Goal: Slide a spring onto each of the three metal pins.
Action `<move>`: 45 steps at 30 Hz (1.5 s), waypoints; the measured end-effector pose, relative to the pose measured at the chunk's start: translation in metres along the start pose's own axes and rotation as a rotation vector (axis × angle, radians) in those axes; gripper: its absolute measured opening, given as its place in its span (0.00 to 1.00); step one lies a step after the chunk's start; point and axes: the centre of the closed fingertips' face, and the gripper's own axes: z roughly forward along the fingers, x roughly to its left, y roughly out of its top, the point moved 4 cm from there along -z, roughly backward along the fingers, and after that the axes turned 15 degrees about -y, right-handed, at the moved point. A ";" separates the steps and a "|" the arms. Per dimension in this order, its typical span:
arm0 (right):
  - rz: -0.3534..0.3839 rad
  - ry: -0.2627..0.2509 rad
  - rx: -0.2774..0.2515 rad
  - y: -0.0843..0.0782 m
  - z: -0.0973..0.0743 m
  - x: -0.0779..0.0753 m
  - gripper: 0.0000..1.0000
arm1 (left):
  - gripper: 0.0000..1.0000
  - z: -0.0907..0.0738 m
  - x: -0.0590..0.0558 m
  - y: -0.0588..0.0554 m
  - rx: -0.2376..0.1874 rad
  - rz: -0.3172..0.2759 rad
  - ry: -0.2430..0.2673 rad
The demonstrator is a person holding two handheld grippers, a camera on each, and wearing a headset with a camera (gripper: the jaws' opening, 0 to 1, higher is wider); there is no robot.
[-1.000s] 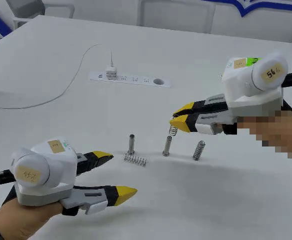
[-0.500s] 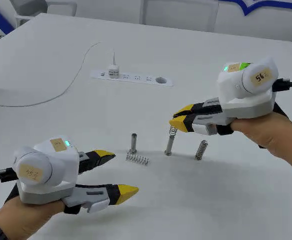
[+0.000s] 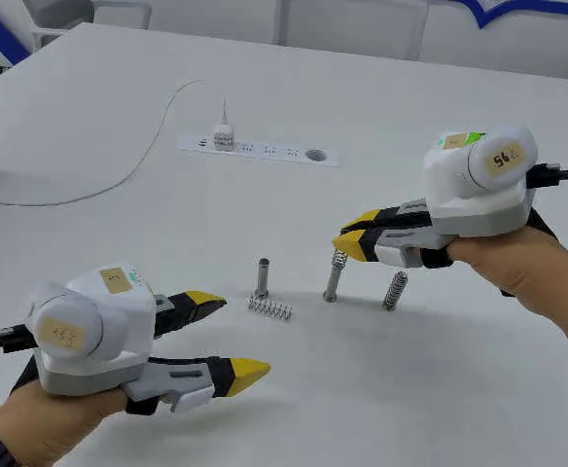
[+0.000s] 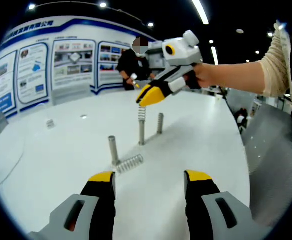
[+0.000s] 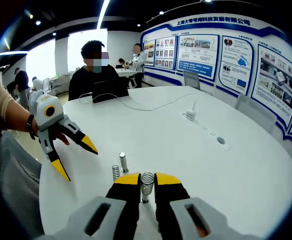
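Observation:
Three metal pins stand on the white table (image 3: 440, 389). The left pin (image 3: 263, 277) (image 4: 114, 149) (image 5: 123, 162) is bare, and a loose spring (image 3: 269, 308) (image 4: 130, 163) (image 5: 115, 171) lies at its foot. A spring sits around the right pin (image 3: 395, 290) (image 4: 160, 123). My right gripper (image 3: 347, 243) (image 5: 147, 180) (image 4: 147, 96) is shut on a spring (image 3: 338, 259) (image 4: 142, 113) (image 5: 147, 183), held upright with its lower end at the top of the middle pin (image 3: 333, 284) (image 4: 142, 134). My left gripper (image 3: 228, 336) (image 4: 150, 176) (image 5: 75, 157) is open and holds nothing, near the front left.
A white power strip (image 3: 260, 153) with a plug (image 3: 224, 133) and a cable (image 3: 119, 180) lies behind the pins. People stand and sit beyond the table (image 5: 93, 75) in the gripper views.
My right gripper has come down a little with the spring, bringing it onto the middle pin's top. The left gripper has stayed put; the head camera shifted slightly.

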 end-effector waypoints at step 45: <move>0.029 -0.023 0.065 -0.037 0.026 0.008 0.12 | 0.55 0.001 0.002 -0.006 0.008 -0.012 -0.003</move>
